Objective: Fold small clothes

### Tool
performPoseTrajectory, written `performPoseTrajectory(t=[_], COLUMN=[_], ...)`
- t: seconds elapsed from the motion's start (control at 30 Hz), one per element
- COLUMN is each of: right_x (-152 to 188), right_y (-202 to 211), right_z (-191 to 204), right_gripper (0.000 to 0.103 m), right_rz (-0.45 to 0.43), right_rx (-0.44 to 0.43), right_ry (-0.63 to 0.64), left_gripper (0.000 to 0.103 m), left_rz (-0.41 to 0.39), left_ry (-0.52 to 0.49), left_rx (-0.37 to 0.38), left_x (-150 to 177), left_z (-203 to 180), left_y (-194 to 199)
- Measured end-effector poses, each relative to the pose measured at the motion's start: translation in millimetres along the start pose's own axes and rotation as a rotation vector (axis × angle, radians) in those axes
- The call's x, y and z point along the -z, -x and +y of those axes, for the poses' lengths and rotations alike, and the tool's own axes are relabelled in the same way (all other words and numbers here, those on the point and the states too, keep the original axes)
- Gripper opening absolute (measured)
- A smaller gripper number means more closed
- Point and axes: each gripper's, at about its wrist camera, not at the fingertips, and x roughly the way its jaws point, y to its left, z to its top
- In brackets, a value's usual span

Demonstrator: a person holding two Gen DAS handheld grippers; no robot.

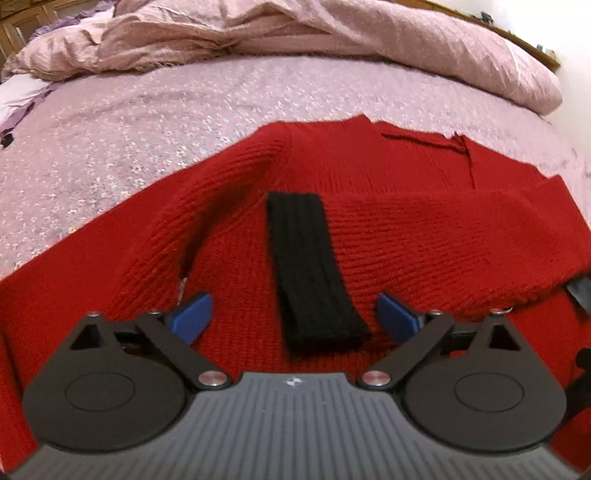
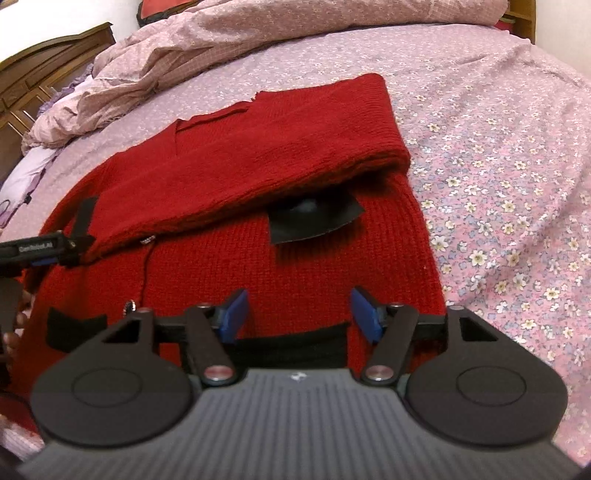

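A red knit sweater (image 1: 406,236) lies on the bed, its sleeves folded across the body; it also shows in the right wrist view (image 2: 295,147). A black ribbed cuff (image 1: 310,269) lies on it, straight ahead of my left gripper (image 1: 293,319), which is open and empty just above the fabric. My right gripper (image 2: 295,314) is open and empty over the sweater's lower part, above a black hem band (image 2: 288,347). A black patch (image 2: 314,219) peeks from under the folded sleeve. The left gripper (image 2: 44,247) shows at the left edge of the right wrist view.
The floral pink bedsheet (image 2: 498,184) surrounds the sweater. A crumpled pink duvet (image 1: 295,33) is piled along the far side. A wooden headboard (image 2: 40,77) stands at the far left.
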Motion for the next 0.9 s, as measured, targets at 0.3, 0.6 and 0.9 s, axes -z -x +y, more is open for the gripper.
performPoseTrajectory(t=[0.3,0.6,0.9], right_x=[-13,-43,-45], right_y=[6,-1,-12], right_z=[5,1,-1], right_gripper=[0.071,0.070,0.070], right_rz=[-0.028,-0.093,-0.104], right_rx=[-0.017,0.011,0.010], right_ry=[-0.008,0.025,-0.009], left_gripper=[0.091,0.070,0.018], left_rz=[-0.044,-0.069,-0.141], left_ry=[-0.032,-0.045,-0.072], left_rx=[0.013,0.004,0.021], left_x=[-30,-43,-49], left_z=[-5,-3,-8], left_y=[1,-27,-13])
